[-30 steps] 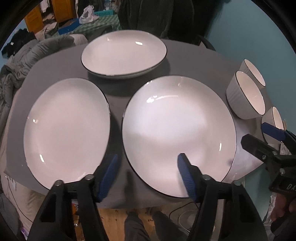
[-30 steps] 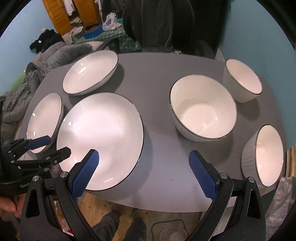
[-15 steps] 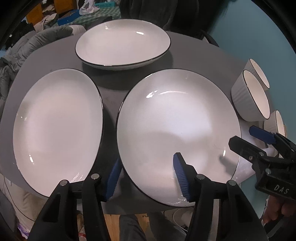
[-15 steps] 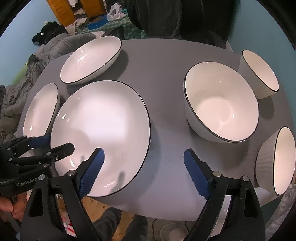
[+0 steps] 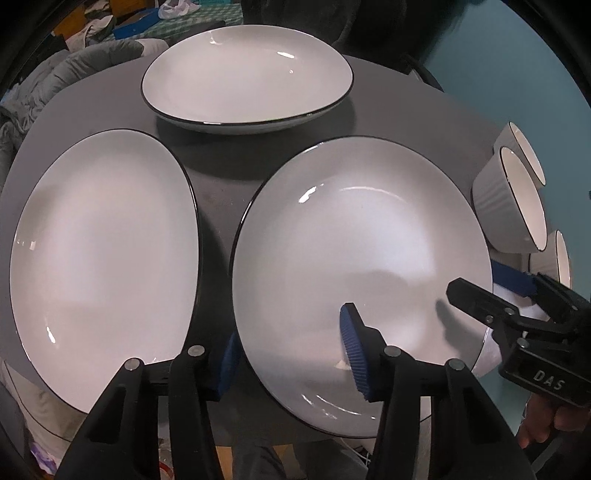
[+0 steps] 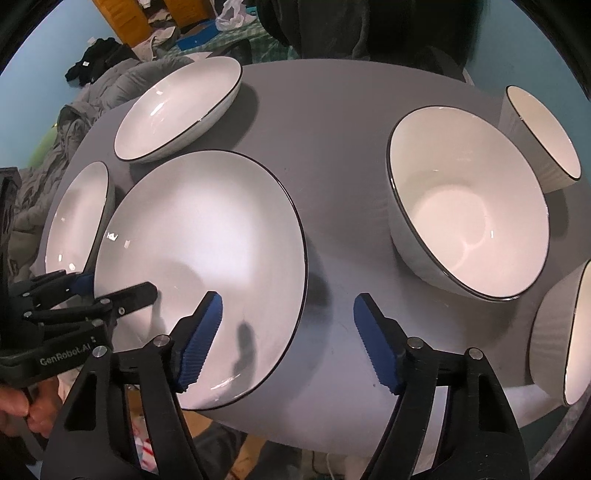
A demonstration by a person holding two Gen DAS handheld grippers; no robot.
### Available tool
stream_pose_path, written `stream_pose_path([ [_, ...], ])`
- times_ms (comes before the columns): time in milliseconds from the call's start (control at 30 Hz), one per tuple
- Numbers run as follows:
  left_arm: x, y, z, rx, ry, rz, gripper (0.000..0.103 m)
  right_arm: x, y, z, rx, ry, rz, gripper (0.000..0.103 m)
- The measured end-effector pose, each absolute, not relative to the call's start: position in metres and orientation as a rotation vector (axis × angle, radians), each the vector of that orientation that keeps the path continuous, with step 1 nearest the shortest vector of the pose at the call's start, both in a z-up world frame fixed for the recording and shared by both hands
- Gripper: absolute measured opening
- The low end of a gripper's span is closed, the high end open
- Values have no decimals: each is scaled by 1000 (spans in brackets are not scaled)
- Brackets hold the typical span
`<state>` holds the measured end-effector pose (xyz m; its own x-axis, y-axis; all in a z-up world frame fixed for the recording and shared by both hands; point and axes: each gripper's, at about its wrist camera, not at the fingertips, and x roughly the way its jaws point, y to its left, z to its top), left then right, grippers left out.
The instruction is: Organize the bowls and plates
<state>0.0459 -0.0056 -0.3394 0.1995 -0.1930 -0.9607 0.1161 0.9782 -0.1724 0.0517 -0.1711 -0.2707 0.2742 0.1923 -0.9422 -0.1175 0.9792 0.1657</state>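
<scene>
Three white black-rimmed plates lie on the grey round table (image 5: 221, 177): a near one (image 5: 354, 243), one to its left (image 5: 99, 258), a deeper one behind (image 5: 243, 74). My left gripper (image 5: 291, 354) is open, its jaws straddling the near plate's left front rim. My right gripper (image 6: 288, 339) is open, straddling the same plate's (image 6: 199, 229) right front rim; it also shows in the left wrist view (image 5: 491, 284). A large white bowl (image 6: 469, 203) and two ribbed small bowls (image 6: 543, 136) (image 6: 565, 332) stand to the right.
A grey padded jacket (image 6: 74, 122) lies past the table's far left edge. Clutter and orange furniture (image 6: 122, 22) fill the room behind. The table's front edge (image 6: 332, 428) is just below both grippers.
Both grippers have moved forward and down, closing in on the near plate from its two front sides. Both stay open. Plates and bowls have not moved.
</scene>
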Motion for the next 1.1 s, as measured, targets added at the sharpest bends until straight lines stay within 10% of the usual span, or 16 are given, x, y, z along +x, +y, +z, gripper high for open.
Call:
stream_pose_path([
  [367, 41, 7, -338, -174, 1402, -173, 39, 53, -166, -278, 54, 1319, 259, 26],
  [1100, 46, -3, -343, -227, 1392, -154, 23, 45, -189, -275, 138, 1327, 263, 12],
])
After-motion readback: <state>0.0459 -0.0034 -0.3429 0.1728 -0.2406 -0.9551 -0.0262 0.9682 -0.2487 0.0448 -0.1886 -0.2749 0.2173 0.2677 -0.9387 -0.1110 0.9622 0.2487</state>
